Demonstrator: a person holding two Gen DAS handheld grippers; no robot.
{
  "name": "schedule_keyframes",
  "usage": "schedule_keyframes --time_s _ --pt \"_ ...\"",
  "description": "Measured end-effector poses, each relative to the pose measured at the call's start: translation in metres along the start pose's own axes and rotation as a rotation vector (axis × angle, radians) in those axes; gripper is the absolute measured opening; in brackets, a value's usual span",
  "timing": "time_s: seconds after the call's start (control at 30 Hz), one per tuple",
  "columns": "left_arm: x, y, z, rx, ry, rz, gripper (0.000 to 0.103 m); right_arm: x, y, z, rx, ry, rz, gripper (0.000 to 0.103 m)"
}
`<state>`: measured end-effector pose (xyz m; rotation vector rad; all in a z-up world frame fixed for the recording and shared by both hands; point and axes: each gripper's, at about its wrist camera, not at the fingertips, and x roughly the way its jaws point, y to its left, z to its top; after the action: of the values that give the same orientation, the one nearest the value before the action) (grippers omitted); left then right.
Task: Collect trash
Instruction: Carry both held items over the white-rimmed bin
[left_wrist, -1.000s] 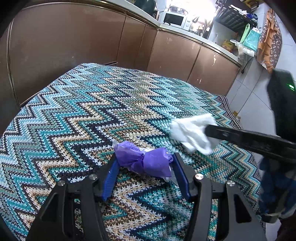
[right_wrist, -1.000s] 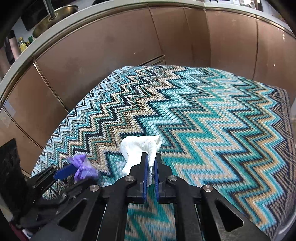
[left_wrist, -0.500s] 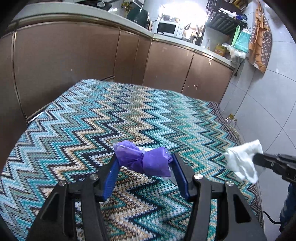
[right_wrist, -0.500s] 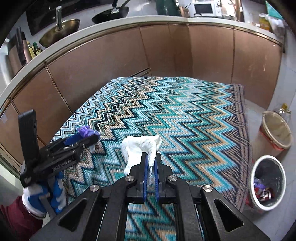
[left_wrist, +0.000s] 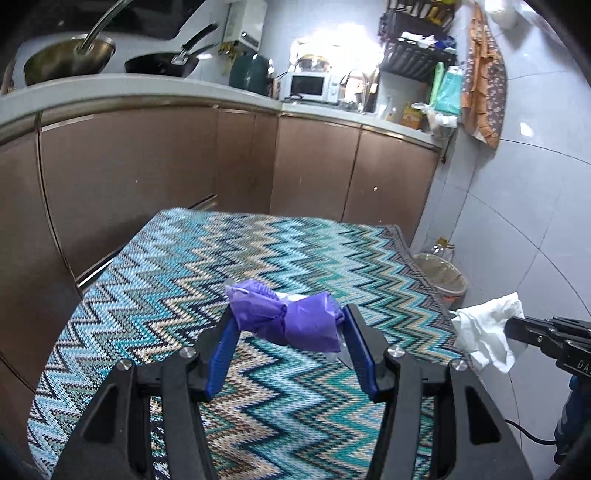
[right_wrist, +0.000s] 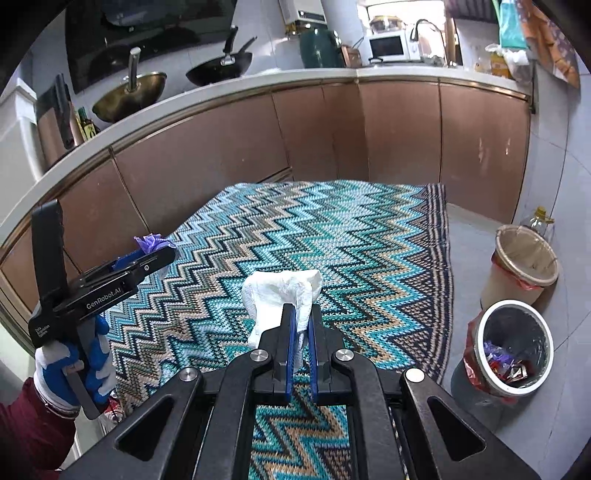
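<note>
Purple wad (left_wrist: 282, 319), a crumpled film wrapper, is clamped between the blue pads (left_wrist: 221, 350) of the left gripper (left_wrist: 286, 328), jaws about half spread to span it. It hangs in the air above the near part of the zigzag rug (left_wrist: 258, 254), touching nothing else. White tissue (right_wrist: 282, 295) is pinched in the right gripper (right_wrist: 301, 325), whose jaws are nearly together on a fold of it, the rest bunching up over the tips. In the left view the same tissue (left_wrist: 487, 332) shows at the right edge, past the rug's border and over bare tile.

Change over the last second: both pieces were low over the rug, the tissue near the rug's middle; both are now raised, and the tissue has travelled rightward off the rug. The cameras have tipped up, so counter, pans (right_wrist: 218, 70) and microwave (left_wrist: 312, 85) now fill the far field. Neither grip has altered.

Two bins stand on the floor right of the rug. The grey bin (right_wrist: 511, 350), nearer, already holds wrappers, one of them purple; the beige bin (right_wrist: 524, 262), farther, appears empty. Judgement: pick-up is finished for both items and the carry is under way; the grey bin looks the likely target, and the tissue is closer to it than the wad. The loose tissue may snag the rim on release.
</note>
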<state>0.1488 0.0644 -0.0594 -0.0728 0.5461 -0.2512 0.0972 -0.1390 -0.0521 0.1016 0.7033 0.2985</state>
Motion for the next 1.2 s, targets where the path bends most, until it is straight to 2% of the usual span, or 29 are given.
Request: schedule_keyframes --time_s 0.33,0.6,0.9,1.2 --pt "-0.032 -0.071 0.018 0.120 -0.040 -0.068 0.053 -0.072 -0.030 -0.014 0.046 -0.137 -0.042 0.006" --pt "-0.024 -0.146 0.036 0.220 -0.019 -0.169 0.054 -0.110 -0.079 -0.025 0.125 -0.216 -0.143 0.006" --pt "0.027 -0.251 0.055 0.346 0.040 -0.286 0.054 -0.131 -0.145 -0.030 0.214 -0.263 -0.280 0.006" --pt "0.114 -0.349 0.052 0.452 0.136 -0.358 0.054 -0.106 -0.229 -0.031 0.319 -0.227 -0.389 0.006"
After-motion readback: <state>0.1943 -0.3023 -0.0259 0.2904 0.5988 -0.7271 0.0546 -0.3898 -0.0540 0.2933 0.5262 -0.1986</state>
